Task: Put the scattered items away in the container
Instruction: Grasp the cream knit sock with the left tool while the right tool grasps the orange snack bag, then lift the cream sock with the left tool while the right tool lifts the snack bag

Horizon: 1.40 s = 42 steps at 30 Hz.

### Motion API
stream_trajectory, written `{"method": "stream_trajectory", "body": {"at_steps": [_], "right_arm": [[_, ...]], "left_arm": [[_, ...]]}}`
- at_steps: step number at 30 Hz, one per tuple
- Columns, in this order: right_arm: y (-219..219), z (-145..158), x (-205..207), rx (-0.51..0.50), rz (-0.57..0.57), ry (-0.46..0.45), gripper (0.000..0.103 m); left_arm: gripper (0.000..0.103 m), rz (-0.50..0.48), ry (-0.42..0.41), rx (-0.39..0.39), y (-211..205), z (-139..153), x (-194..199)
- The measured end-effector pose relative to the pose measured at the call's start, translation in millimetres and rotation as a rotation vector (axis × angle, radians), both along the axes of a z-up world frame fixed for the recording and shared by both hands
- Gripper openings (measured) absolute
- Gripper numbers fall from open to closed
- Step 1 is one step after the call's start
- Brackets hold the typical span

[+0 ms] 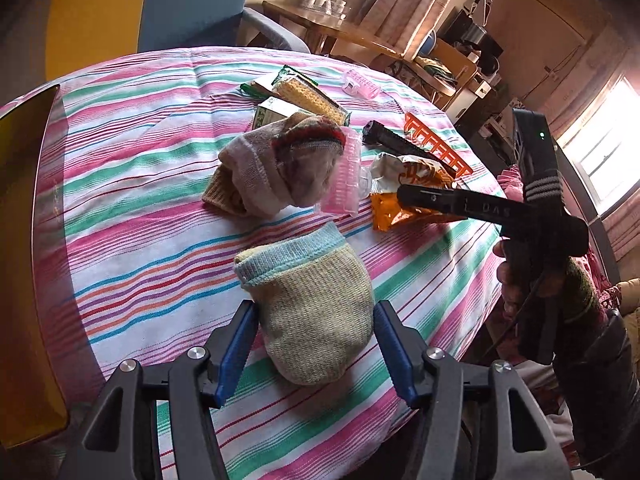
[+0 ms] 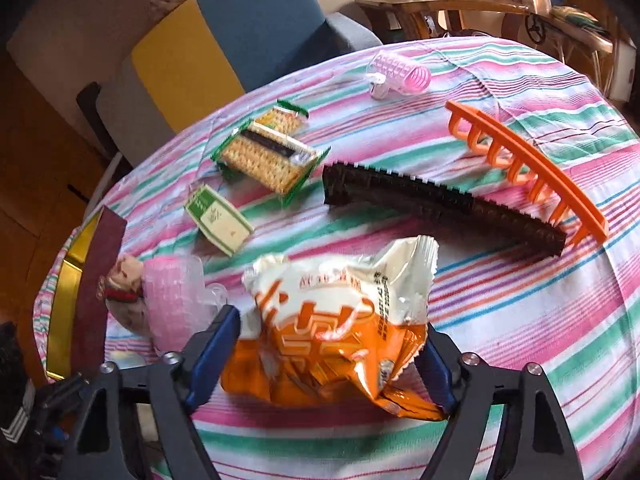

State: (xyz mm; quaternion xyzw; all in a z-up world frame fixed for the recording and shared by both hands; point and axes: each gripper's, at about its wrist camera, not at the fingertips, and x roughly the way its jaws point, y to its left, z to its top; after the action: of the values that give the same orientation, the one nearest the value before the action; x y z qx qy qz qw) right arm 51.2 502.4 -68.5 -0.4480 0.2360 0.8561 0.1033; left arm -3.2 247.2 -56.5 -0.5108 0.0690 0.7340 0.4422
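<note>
Straddling a yellow sock (image 1: 316,320) with a light-blue cuff, the left gripper (image 1: 316,344) has its jaws spread, blue pads (image 1: 236,350) on either side; contact with the sock not clear. The sock lies on the striped tablecloth (image 1: 140,220), near the close edge. The right gripper (image 2: 332,356) brackets an orange-and-white snack packet (image 2: 340,328) with its 2 blue pads (image 2: 212,354) at the packet's flanks; left pad looks touching, right pad partly hidden behind the wrapper, so cannot tell if it is clamped or just around it. The packet sits crumpled on the cloth, near the table middle. In the left view the right gripper's black finger lies over that packet, a person's hand (image 1: 516,280) on the handle. Beyond the yellow sock: a bundle of pink-grey socks (image 1: 276,168) with a pink hair roller (image 1: 342,178) just beside it. Further back: a cracker pack (image 2: 266,152), a small green-and-white packet (image 2: 218,220), a black comb (image 2: 440,204), an orange comb (image 2: 524,164) touching the black one at its far end, and a 2nd pink roller (image 2: 400,70) near the far edge. The container (image 1: 24,240), gold inside with a dark red wall, sits at the table's left edge, well apart from both grippers.
</note>
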Motion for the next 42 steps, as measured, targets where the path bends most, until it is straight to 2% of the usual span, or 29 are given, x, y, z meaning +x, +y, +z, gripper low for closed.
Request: {"method": "stream_trajectory", "body": {"at_steps": [6, 10, 12, 15, 21, 26, 32, 42], "right_arm": [[-28, -1, 27, -0.04, 0.033, -0.023, 0.071], [-47, -1, 45, -0.107, 0.039, -0.025, 0.075], [-59, 0, 51, -0.099, 0.073, -0.036, 0.079], [-73, 8, 63, -0.038, 0.142, -0.04, 0.081], [-70, 37, 82, 0.163, 0.226, -0.003, 0.081], [-66, 39, 55, 0.257, 0.341, -0.039, 0.081], [-67, 24, 23, 0.28, 0.497, -0.118, 0.081], [-68, 6, 15, 0.211, 0.472, -0.129, 0.08]], "left_arm": [[0.061, -0.001, 0.011, -0.001, -13, 1, 10], [0.061, 0.014, 0.004, -0.001, -22, 1, 12], [0.061, 0.023, 0.002, -0.003, -27, 1, 12], [0.062, 0.032, 0.011, -0.003, -34, 2, 12], [0.067, 0.042, -0.016, 0.048, -38, 6, 8], [0.067, 0.045, -0.017, 0.04, -34, 6, 8], [0.067, 0.044, -0.007, 0.015, -26, 3, 7], [0.067, 0.054, 0.011, -0.01, -19, 1, 0]]}}
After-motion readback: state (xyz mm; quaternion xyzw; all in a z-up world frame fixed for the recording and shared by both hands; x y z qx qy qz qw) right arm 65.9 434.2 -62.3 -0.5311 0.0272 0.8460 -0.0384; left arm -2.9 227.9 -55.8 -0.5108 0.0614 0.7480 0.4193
